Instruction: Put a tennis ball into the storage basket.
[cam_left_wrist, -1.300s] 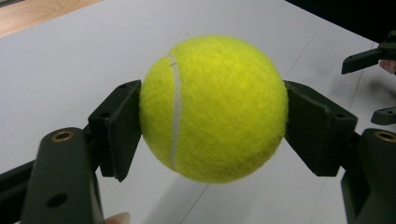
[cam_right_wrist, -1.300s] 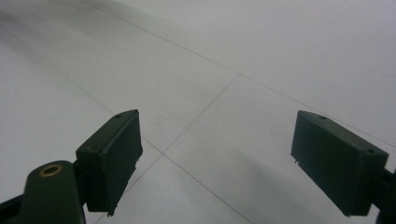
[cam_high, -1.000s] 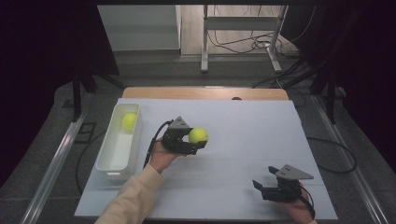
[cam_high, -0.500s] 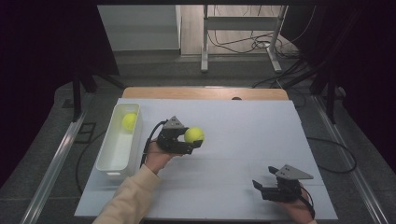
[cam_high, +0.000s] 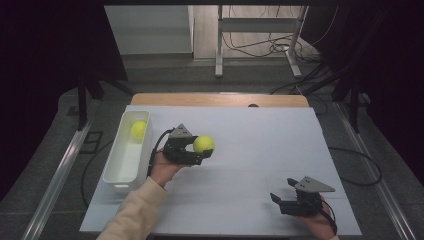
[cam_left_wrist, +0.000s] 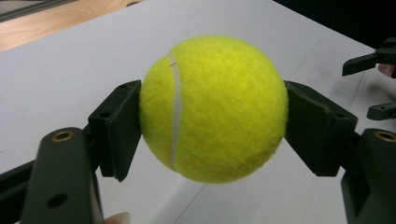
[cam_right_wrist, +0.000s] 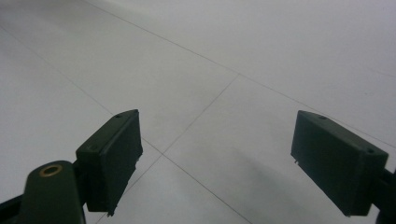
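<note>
Tennis ball (cam_high: 204, 144) sits clamped between the pads of the left gripper (cam_high: 200, 150), held clear above the white table (cam_high: 260, 150); in the left gripper view its white seam (cam_left_wrist: 175, 107) runs roughly top to bottom, and being round it has no long axis. Just to its left stands a white bin (cam_high: 114, 170) with a second tennis ball (cam_high: 138, 129) at its far end. Right gripper (cam_high: 281, 198) rests near the table's front right corner, jaws spread on nothing. Bare tabletop lies between the two grippers.
</note>
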